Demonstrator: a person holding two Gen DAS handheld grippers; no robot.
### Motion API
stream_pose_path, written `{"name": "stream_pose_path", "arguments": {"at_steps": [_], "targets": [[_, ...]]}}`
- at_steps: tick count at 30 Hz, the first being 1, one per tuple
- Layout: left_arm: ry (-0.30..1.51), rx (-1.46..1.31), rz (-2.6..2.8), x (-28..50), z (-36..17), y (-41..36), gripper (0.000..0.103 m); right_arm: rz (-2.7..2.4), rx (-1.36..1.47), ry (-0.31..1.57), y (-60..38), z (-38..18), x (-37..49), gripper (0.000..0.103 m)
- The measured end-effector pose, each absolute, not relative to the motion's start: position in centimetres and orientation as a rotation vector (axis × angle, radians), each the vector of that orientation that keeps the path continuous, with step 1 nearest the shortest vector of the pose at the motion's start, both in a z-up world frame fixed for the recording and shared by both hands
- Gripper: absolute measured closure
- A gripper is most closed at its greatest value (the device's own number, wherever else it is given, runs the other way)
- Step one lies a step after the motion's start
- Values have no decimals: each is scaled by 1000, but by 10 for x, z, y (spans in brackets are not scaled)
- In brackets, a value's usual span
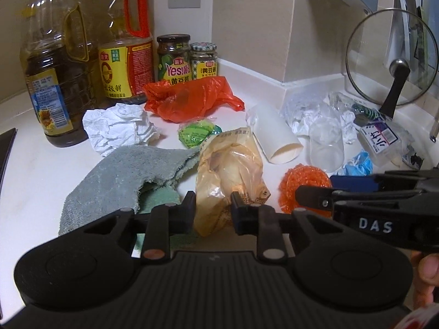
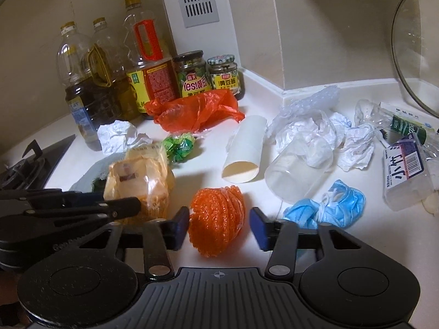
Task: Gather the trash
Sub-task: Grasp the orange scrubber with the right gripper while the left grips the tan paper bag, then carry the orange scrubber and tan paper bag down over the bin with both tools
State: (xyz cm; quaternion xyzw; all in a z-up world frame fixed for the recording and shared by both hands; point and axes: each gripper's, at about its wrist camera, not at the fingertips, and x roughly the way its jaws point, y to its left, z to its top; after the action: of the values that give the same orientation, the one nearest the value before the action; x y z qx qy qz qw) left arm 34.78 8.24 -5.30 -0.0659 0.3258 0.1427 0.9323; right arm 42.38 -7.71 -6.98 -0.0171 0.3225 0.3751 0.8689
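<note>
Your left gripper has its jaws pressed against the lower end of the yellowish plastic bag, one pad on each side of it; the bag stands crumpled on the white surface, with the grey-green cloth touching it at 9 o'clock.

Your right gripper has its jaws apart around the orange mesh scrubber; the left pad sits right at the mesh, while a gap shows at the right pad, so it is not clamped.

From the right wrist view, the rest of the trash spreads beyond the scrubber: the blue face mask at 3 o'clock, the clear plastic cup and white paper cup lying on their sides at 1 and 12 o'clock, crumpled white tissues further right, the green wrapper ball at 11 o'clock, and the red plastic bag behind it, just before the jars and oil bottles.
</note>
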Motion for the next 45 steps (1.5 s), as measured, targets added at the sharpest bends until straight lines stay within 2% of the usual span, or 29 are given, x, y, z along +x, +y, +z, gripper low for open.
{"name": "stream_pose_path", "arguments": {"at_steps": [2,4,8,20,32,45], "targets": [[660,-138,294,345,-51,83,81,781,-39,673,-76,-71,423,67],[656,-141,293,341,-47,83,81,777,-51,663,-76,-71,421,72],[644,-160,288,334,-40,81,81,783,-56,629,-79,-64,412,76],[637,-211,232,281,-22,43,81,786,-47,611,-127,-42,349,76],[776,-240,191,226,-62,5,81,793,-103,713,-160,-77,283,76],[913,-256,195,212,-109,-2,81,791,-164,837,-166,-127,271,76]]}}
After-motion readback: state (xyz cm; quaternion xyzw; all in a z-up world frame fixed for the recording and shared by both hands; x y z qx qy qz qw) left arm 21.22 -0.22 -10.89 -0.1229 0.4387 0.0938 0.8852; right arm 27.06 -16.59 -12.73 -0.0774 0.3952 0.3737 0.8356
